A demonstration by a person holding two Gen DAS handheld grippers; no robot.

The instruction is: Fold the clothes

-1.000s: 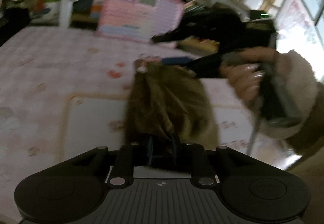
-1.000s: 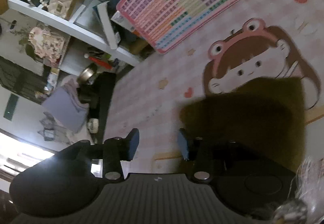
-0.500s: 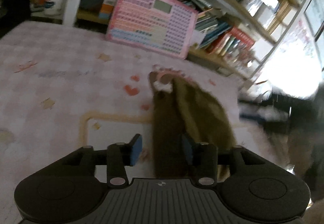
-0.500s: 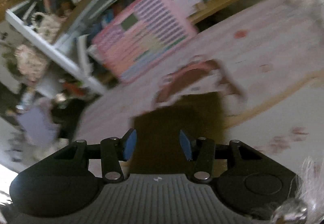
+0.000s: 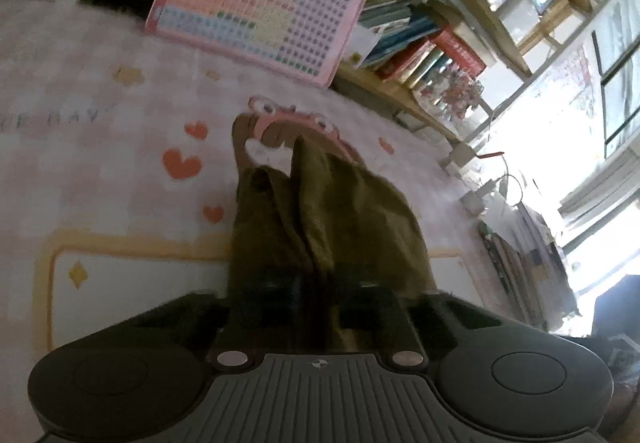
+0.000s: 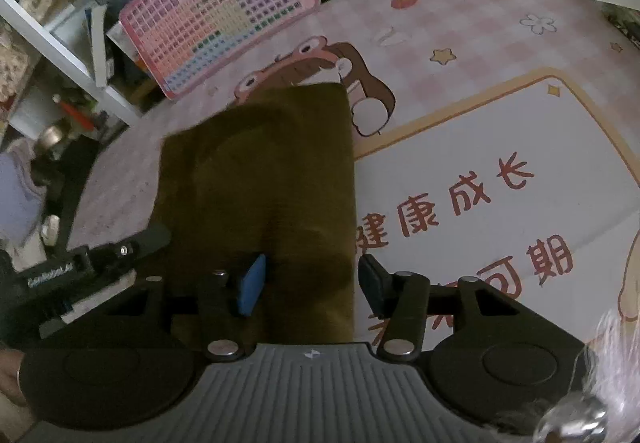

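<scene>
- Pink checked play mat (image 6: 500, 27), soft-looking, printed with hearts, stars, a strawberry and a cartoon figure in a frog hood; a yellow-bordered white panel bears red characters "健康成长" and, lower, "可期". Faint lettering at the left-wrist view's far left is too blurred to read.
- Bookshelf (image 5: 420, 43) behind the mat: wooden boards, rows of book spines, titles unreadable.
- Pink learning board (image 5: 256, 3), rigid, rectangular, gridded with small coloured keys and a grey screen, leaning against the shelf.
- My left gripper (image 5: 316, 289): fingers closed on a bunched edge of the olive-brown cloth (image 5: 328, 219).
- Olive-brown cloth, ribbed knit, folded to a long rectangle on the mat.
- My right gripper (image 6: 310, 279): blue-padded fingers spread apart above the cloth's near end.
</scene>
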